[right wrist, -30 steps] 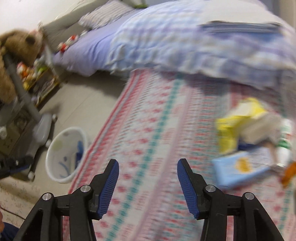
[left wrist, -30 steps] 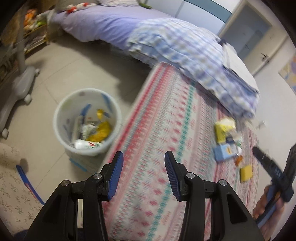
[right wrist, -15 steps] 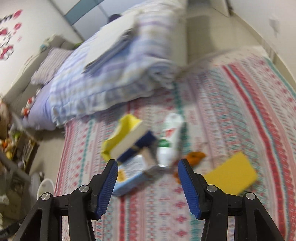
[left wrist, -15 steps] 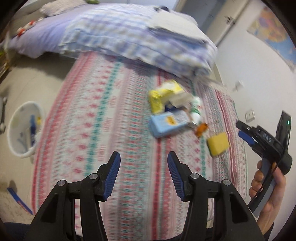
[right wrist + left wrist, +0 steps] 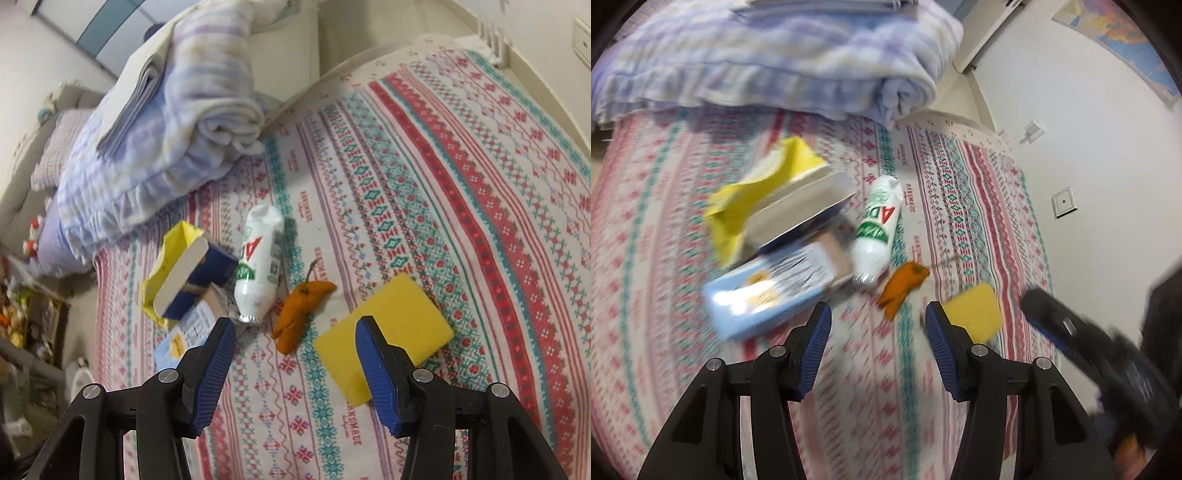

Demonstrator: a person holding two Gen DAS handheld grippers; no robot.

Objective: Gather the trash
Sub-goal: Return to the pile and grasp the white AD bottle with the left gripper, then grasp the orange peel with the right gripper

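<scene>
Trash lies in a heap on the patterned rug. It holds a yellow bag, a dark blue box, a light blue packet, a white bottle on its side, an orange pepper-like scrap and a yellow sponge. My right gripper hangs open just short of the orange scrap and the sponge, gripping nothing. My left gripper is open too, above the rug in front of the packet and the bottle. The left view is blurred.
A folded checked blanket hangs off the bed behind the heap. The white wall with a socket borders the rug on the right. A white bin shows small at the far left, beside cluttered shelves.
Both views have swung from the bin and bare rug to the trash heap, which is now close. The left jaws stand slightly wider. The right view has rolled and steadied.
</scene>
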